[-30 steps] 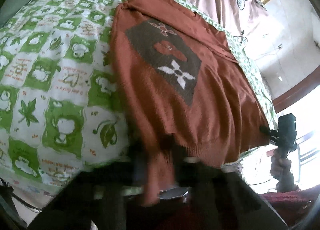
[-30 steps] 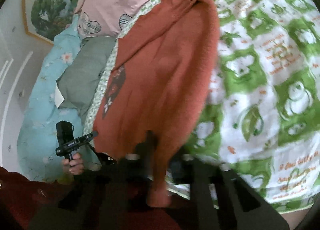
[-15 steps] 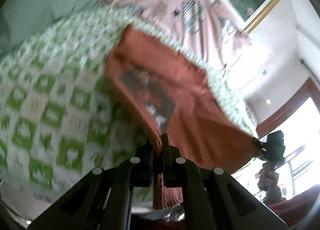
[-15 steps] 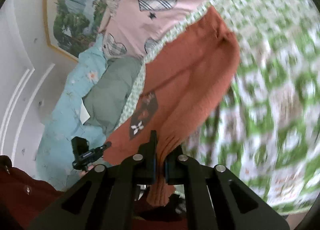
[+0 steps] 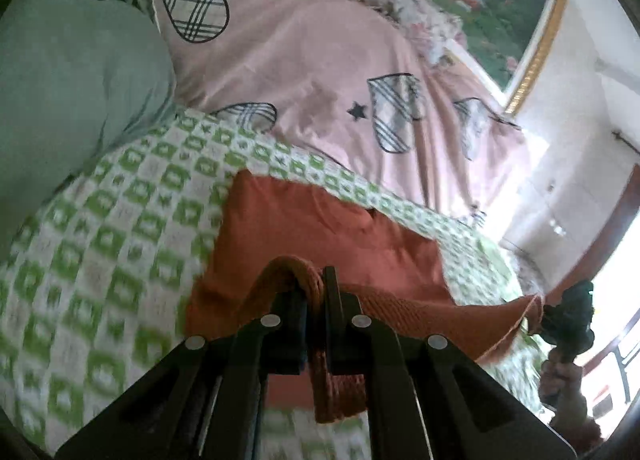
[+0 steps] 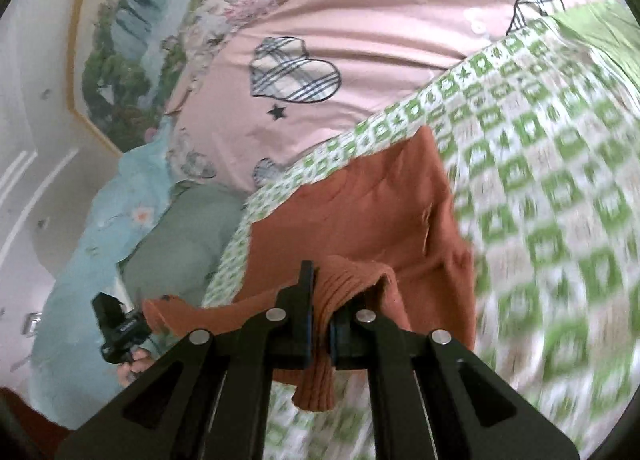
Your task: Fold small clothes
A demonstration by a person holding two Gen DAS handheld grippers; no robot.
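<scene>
Above the green-checked blanket (image 5: 100, 244), both the left gripper (image 5: 314, 292) and right gripper (image 6: 320, 284) are pinching the rust sweater (image 5: 320, 236); no writing is legible

Sweater (image 5: 320, 236) hem carried up and forward over garment body; patterned chest panel, visible a second ago, now covered, plain rust side showing. Both grippers, left gripper (image 5: 314, 300) and right gripper (image 6: 320, 292), advanced toward pink duvet (image 5: 320, 60).
</scene>
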